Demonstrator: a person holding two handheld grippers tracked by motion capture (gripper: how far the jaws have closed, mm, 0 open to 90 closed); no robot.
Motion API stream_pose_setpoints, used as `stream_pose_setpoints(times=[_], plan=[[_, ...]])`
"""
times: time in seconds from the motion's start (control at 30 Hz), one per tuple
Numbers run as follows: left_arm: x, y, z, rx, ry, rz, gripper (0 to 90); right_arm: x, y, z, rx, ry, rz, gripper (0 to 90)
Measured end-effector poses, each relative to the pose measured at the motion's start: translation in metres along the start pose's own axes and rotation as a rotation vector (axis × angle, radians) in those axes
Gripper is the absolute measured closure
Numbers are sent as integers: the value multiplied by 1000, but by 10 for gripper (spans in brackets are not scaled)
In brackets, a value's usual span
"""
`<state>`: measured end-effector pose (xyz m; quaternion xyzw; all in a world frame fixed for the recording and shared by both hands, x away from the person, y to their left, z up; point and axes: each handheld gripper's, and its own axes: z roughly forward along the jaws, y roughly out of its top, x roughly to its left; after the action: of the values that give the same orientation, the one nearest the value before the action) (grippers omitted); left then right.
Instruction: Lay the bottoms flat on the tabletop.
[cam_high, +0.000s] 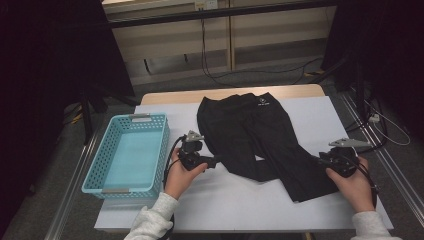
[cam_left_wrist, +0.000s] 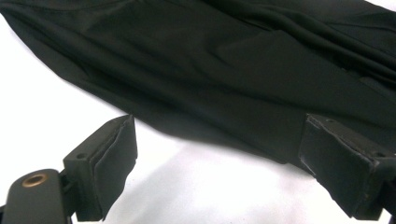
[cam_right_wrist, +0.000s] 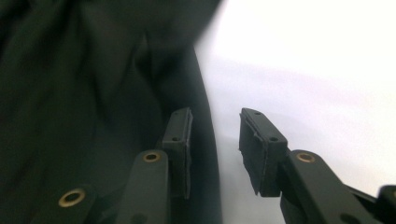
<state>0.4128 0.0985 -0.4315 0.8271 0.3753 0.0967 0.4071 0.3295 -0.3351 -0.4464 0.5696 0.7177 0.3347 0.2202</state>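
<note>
High view: black trousers (cam_high: 260, 137) lie spread flat on the white-covered bench (cam_high: 325, 115), beside a turquoise basket (cam_high: 131, 152), with the left gripper (cam_high: 216, 160) and right gripper (cam_high: 320, 161) at opposite edges of the legs, apparently placed for folding. Left gripper view: jaws wide apart and empty, the fabric edge just ahead. Right gripper view: jaws partly open, holding nothing, straddling the trouser edge.

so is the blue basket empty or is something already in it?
Empty. In the high view the blue basket shows only its bare floor; the black trousers lie spread on the white table beside it.
</note>
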Motion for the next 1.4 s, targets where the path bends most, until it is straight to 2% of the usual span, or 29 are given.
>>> stream_pose_setpoints(times=[0.07, 0.1, 0.13, 0.2, 0.27, 0.33, 0.53, 0.67, 0.8, 0.83, 0.97, 1.03, 1.17, 1.27, 1.33, 1.4], plan=[[0, -1, 0, 1, -4, -4, 118, 1, 1, 9, 38, 2, -10, 678], [1, -1, 0, 2, -4, -6, 118, 2, 1, 12, 37, 7, -17, 682], [2, -1, 0, 3, -3, -9, 118, 4, 1, 13, 38, 14, -31, 725], [3, -2, 0, 0, 4, -13, 118, 6, 3, 13, 51, 26, -40, 868], [3, -2, 0, 5, 1, -10, 118, 7, 3, 14, 45, 26, -33, 900], [1, -2, 0, 4, -1, -8, 118, 8, 4, 12, 49, 5, -45, 900], [1, -1, 0, -2, -1, -7, 118, -10, 4, -9, -31, -46, 20, 900], [0, -1, 1, 5, -1, -6, 118, -15, -2, -8, -12, -47, 37, 900], [0, 0, 0, 3, -2, -5, 118, -14, -3, -5, 13, -63, 7, 900], [0, 0, 0, 2, -2, -5, 118, -14, -3, -5, 27, -52, -1, 900], [1, -1, 0, 8, -2, -1, 117, -15, -4, -6, 12, -58, 11, 900], [0, -1, 0, 2, -2, -3, 117, -15, -6, -6, 21, -54, 18, 865], [0, 0, -1, 0, -5, -5, 117, -18, -9, -12, 30, -103, 16, 818], [0, 0, -2, -5, 0, -7, 117, -17, -13, -21, 14, -65, 10, 779], [1, 1, -3, -4, -1, -5, 116, -13, -16, -26, 39, -40, -7, 750], [1, 2, -4, -12, -1, -10, 116, -11, -20, -29, 56, -48, -15, 715]])
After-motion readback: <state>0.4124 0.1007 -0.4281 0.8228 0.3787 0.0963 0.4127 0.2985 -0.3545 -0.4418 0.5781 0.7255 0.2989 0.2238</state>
